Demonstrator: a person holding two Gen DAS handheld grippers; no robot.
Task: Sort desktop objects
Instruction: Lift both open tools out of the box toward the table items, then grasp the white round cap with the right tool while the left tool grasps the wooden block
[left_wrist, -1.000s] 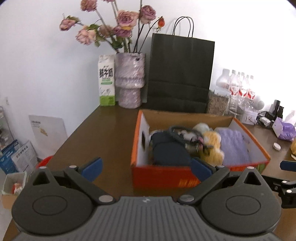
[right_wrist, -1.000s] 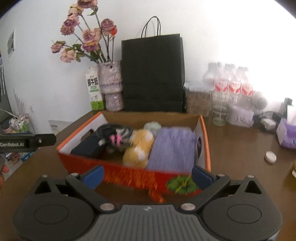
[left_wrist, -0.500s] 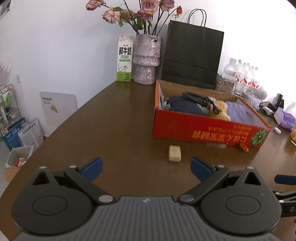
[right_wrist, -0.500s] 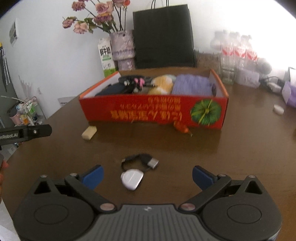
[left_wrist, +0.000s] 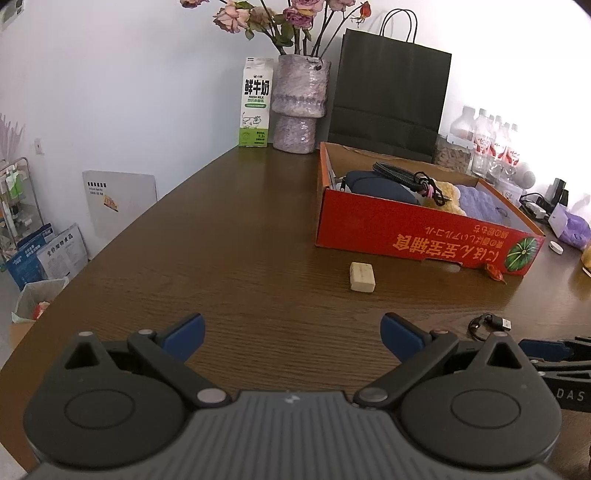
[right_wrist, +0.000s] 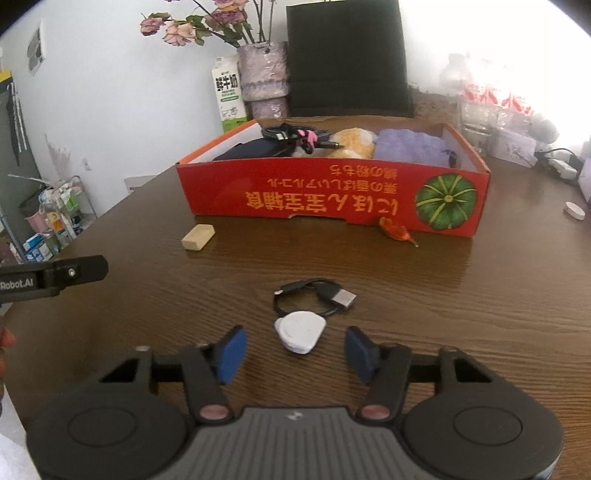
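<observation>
A red cardboard box (left_wrist: 406, 236) (right_wrist: 332, 192) on the brown table holds a dark pouch, black cables, a yellow plush and purple cloth. A beige eraser (left_wrist: 362, 277) (right_wrist: 198, 237) lies in front of it. A white charger puck (right_wrist: 300, 331) with a black USB cable (right_wrist: 325, 295) (left_wrist: 491, 325) lies just ahead of my right gripper (right_wrist: 295, 349), which is open with its fingers on either side of the puck, not touching. My left gripper (left_wrist: 291, 334) is open and empty over bare table. An orange wrapped candy (right_wrist: 397, 230) lies by the box's front.
A milk carton (left_wrist: 255, 107), a vase of flowers (left_wrist: 300, 103) and a black paper bag (left_wrist: 388, 96) stand at the back. Water bottles (left_wrist: 487, 144), a small white disc (left_wrist: 556, 247) and clutter are at the right. The table edge curves at the left.
Both grippers have pulled back from the box and dropped toward the table. My right gripper has moved in on the white puck and narrowed its opening.
</observation>
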